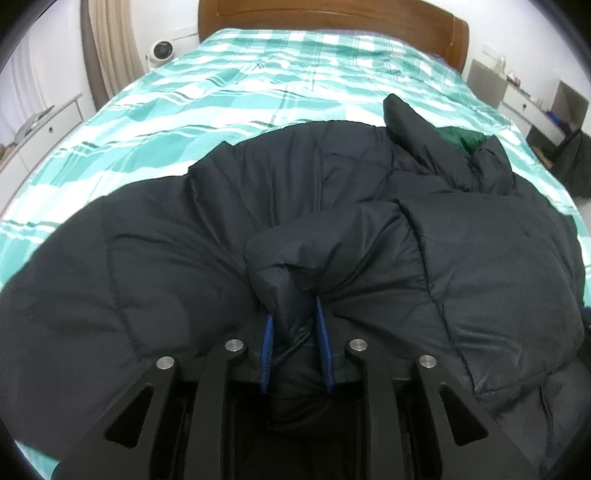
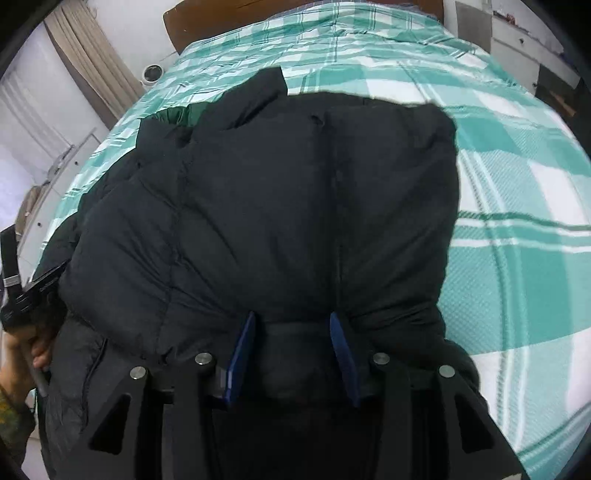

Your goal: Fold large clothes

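jacket [image 1: 155, 266]: black, quilted, dark green lining at collar | bedspread [image 1: 258, 85]: teal-and-white plaid, thin dark green lines | headboard [image 1: 332, 18]: reddish-brown wood | left gripper [image 1: 295, 325]: black frame, blue pads, silver bolts | right gripper [image 2: 291, 332]: black frame, navy pads | curtain [image 1: 110, 44]: beige | fan [image 1: 160, 50]: white

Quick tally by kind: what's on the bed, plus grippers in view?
Black puffer jacket: 1
Green-and-white plaid bedspread: 1
Grippers: 2, left gripper and right gripper, padding between each one's blue pads
Total: 4
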Demonstrator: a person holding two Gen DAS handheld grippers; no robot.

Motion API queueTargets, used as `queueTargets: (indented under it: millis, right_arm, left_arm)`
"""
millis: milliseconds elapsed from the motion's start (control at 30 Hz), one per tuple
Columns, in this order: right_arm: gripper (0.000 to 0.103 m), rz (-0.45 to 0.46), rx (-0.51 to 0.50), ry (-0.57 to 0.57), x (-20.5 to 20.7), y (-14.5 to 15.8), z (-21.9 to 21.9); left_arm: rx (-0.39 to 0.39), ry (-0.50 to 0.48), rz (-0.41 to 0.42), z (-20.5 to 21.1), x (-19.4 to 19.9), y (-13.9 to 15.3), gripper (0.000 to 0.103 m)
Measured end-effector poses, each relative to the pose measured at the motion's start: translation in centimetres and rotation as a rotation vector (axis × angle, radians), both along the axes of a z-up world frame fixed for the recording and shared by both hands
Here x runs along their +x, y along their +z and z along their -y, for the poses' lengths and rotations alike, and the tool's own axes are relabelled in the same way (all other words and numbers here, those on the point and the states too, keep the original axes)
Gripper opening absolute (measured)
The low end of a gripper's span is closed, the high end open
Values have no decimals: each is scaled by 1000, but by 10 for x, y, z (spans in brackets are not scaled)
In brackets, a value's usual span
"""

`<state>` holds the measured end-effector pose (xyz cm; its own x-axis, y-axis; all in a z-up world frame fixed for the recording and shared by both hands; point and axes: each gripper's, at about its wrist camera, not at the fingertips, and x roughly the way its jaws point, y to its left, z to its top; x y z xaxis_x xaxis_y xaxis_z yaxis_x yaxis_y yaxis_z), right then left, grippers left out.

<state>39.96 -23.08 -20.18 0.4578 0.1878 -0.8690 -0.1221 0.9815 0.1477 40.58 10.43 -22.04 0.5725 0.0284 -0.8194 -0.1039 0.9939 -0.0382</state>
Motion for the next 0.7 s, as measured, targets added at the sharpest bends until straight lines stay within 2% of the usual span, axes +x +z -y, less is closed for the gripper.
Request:
queueTargets:
  millis: [33,67,100,233,367,533,600,700]
  right_arm:
    - [53,26,-11,10,-10,12,-2]
    - [73,55,-10,28,-22,24,-3]
    - [89,88,-3,50,-36,35,-3]
    - [91,215,-26,102,-110,80,-1]
    - [91,333,-44,82,-198,107,7]
    - [91,377,-17,30,-272,94,-11]
    - [91,367,21,25,-288,80,-21]
    - [91,325,27,65,-298,60,-42]
  left_arm:
    - [0,5,-5,0,-5,4,41]
    - [-5,9,-5,0,-13,8,61]
    - [-29,4,10,-2,-27,16,72]
    - [-117,-44,53,-3,-86,39,79]
    - [-125,-66,79,-4,-152,54,88]
    - [-155,-38,67,-13,-220,58,91]
    - [-163,-8,51,-21,-237,58,91]
    - [-158,40,44,-38,-255,57,91]
